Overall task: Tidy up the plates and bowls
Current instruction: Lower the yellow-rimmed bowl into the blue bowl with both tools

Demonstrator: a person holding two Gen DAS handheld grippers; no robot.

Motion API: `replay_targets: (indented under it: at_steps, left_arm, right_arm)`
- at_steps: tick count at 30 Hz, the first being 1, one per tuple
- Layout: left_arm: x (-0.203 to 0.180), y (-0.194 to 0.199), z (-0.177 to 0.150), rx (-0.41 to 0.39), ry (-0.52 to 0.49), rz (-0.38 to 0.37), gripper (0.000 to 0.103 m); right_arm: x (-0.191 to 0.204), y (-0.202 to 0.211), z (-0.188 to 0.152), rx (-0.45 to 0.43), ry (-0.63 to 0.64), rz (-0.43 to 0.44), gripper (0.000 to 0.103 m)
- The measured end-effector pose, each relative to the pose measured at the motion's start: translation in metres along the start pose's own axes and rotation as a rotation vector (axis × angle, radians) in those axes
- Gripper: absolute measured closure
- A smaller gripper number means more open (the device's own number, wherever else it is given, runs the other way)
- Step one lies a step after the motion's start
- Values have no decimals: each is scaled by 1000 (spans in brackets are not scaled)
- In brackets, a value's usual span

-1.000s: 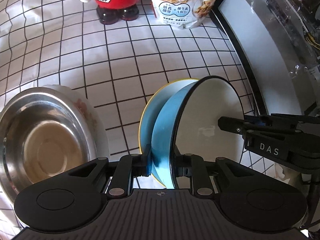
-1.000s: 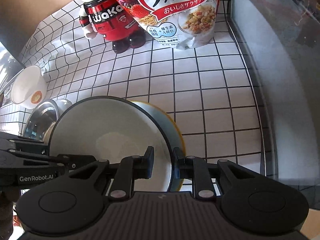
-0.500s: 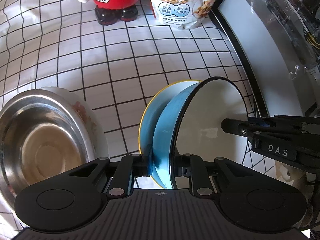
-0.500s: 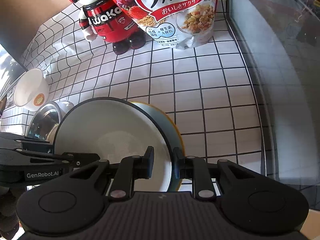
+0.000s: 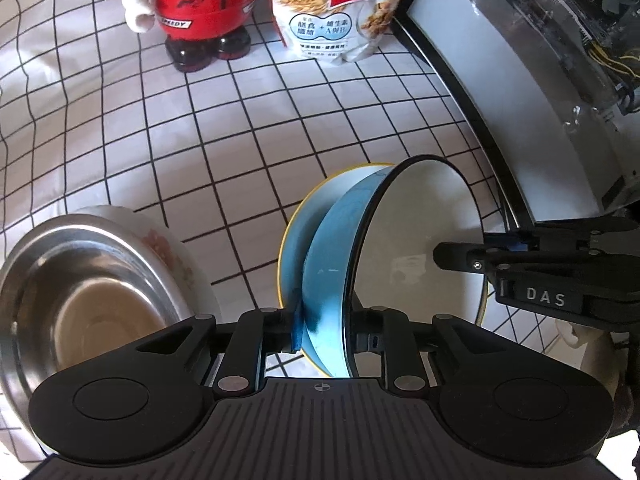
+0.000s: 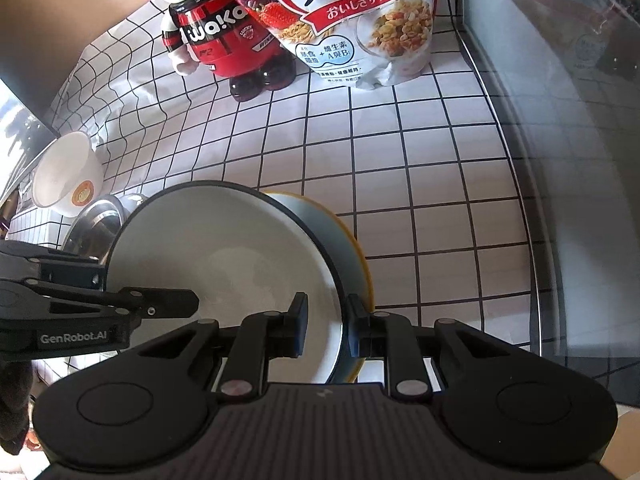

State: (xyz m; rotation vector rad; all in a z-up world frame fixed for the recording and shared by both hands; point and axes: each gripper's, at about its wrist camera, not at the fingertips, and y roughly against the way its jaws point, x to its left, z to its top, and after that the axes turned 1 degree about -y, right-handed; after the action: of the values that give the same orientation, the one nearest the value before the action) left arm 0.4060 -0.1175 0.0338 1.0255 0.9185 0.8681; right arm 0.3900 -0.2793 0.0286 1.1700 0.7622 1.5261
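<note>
A blue bowl (image 5: 332, 256) with a white inside and a dark rim stands in a blue plate with a yellow rim (image 5: 288, 248) on the checked cloth. My left gripper (image 5: 325, 334) straddles the bowl's near wall. Its jaws are opening, and the inner pad stands just off the rim. In the right wrist view the same bowl (image 6: 224, 256) fills the middle, with the plate (image 6: 360, 256) behind it. My right gripper (image 6: 325, 320) is shut on the bowl's wall at the opposite side. One of the right gripper's fingers (image 5: 460, 258) reaches in over the bowl.
A steel bowl (image 5: 80, 292) sits on a flowered plate (image 5: 172, 248) at the left. A white bowl (image 6: 64, 172) lies further left. A red robot figure (image 5: 200, 8) and a cereal bag (image 5: 340, 12) stand at the back. A grey appliance (image 5: 520, 100) borders the right.
The left gripper has rolled slightly, and its jaws closed a little and then eased apart around the bowl's wall. The right gripper and the bowl have stayed in place.
</note>
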Motion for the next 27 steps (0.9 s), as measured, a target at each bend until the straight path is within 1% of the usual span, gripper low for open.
replay_targets:
  at_steps: [5, 10, 12, 17, 23, 27]
  left_arm:
    - [2, 1, 1, -1, 21, -5, 78]
    - [3, -1, 2, -22, 29, -12, 79]
    - [3, -2, 3, -29, 27, -14, 79]
    - [0, -6, 2, -32, -5, -21, 78]
    - [-6, -23, 1, -1, 2, -38, 74]
    - [-10, -27, 3, -1, -5, -32, 72]
  right_arm:
    - [-5, -4, 2, 8, -20, 30, 82]
    - [-15, -6, 2, 17, -72, 98, 74]
    - [-15, -6, 1, 16, -74, 102, 74]
    - [-9, 2, -2, -17, -45, 62, 73]
    - [6, 17, -5, -63, 59, -36, 73]
    - [3, 17, -2, -69, 53, -46, 73]
